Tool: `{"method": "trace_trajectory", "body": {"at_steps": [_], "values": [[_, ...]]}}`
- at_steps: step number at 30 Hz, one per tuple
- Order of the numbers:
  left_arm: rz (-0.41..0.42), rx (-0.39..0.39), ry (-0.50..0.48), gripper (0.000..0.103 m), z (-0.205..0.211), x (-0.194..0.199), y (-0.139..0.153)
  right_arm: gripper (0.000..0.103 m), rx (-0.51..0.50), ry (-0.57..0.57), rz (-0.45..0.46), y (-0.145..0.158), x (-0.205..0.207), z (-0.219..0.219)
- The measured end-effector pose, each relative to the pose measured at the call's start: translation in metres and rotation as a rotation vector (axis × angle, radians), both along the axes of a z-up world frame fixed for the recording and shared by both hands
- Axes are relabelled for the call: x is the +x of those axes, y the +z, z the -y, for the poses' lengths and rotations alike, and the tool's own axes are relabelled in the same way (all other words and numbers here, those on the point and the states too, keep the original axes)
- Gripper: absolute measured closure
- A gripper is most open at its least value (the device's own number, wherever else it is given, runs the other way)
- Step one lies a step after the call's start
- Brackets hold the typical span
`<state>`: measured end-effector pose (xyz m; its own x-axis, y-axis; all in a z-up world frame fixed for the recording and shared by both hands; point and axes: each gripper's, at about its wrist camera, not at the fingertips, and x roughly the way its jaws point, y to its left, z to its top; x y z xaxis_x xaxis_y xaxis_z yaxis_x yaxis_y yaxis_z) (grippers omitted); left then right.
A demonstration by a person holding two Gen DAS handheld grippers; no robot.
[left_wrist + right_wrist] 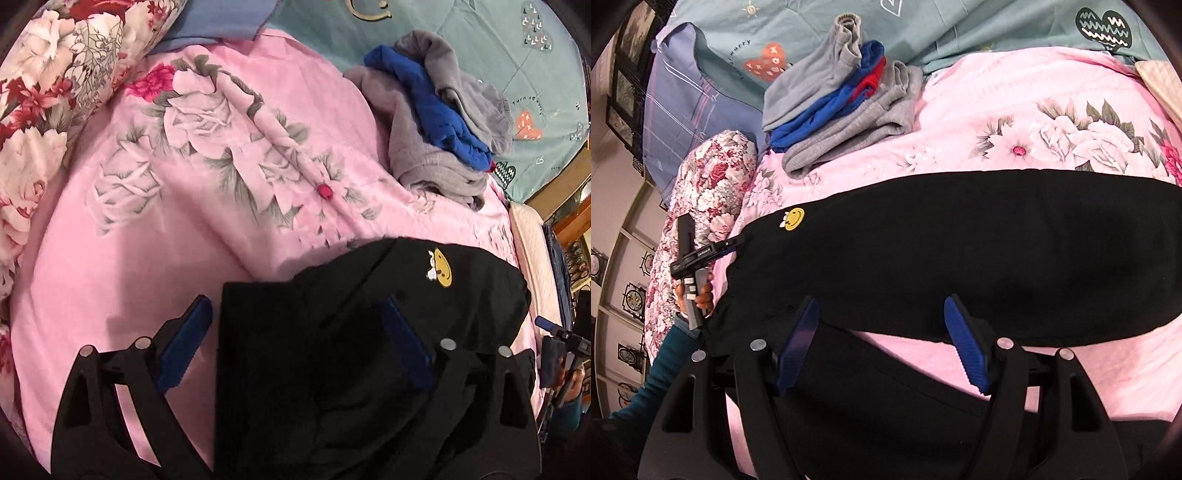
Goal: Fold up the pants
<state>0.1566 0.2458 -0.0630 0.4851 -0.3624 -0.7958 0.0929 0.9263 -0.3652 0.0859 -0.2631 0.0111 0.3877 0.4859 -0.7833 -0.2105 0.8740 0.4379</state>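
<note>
Black pants (461, 306) with a yellow smiley patch (441, 267) lie on a pink floral bedsheet (147, 258). My left gripper (295, 328) is open at the waist end. Its left pad (188, 343) hangs over the sheet and its right pad (406, 343) over the black cloth. In the right wrist view the pants (960, 251) stretch across the bed, with a second black part (868, 406) below. My right gripper (881, 336) stands open over the near edge of the long leg. A hand holds the left gripper (733, 243) at the waist edge.
A pile of grey and blue clothes (436, 122) (842, 107) sits at the back of the bed on a teal quilt (960, 29). A red floral pillow (44, 92) (713, 184) lies along one side. The mattress edge (532, 251) drops off at the right.
</note>
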Motion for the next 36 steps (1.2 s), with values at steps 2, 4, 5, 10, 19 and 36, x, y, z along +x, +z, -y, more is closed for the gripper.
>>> {"method": "trace_trajectory", "body": {"at_steps": [2,4,5,10,19,36], "values": [[0.024,0.043,-0.025,0.056,0.008,-0.007,0.001,0.032,-0.024,0.008,0.001,-0.001,0.006,-0.003],[0.062,0.085,-0.013,0.06,0.015,-0.014,0.007,0.032,-0.06,0.021,0.014,-0.001,0.013,-0.006],[0.08,0.104,-0.003,0.064,0.016,-0.017,0.011,0.032,-0.093,0.031,0.028,0.002,0.02,-0.007],[0.198,0.171,0.164,0.068,0.007,-0.01,0.055,0.032,-0.196,0.027,0.104,0.013,0.057,0.001],[0.09,0.444,0.163,0.054,0.043,0.025,0.021,0.034,-0.448,0.243,0.124,-0.024,0.127,-0.025],[0.032,0.286,0.126,0.057,0.029,0.028,0.007,0.099,-0.653,0.593,0.144,-0.028,0.137,-0.083]]}}
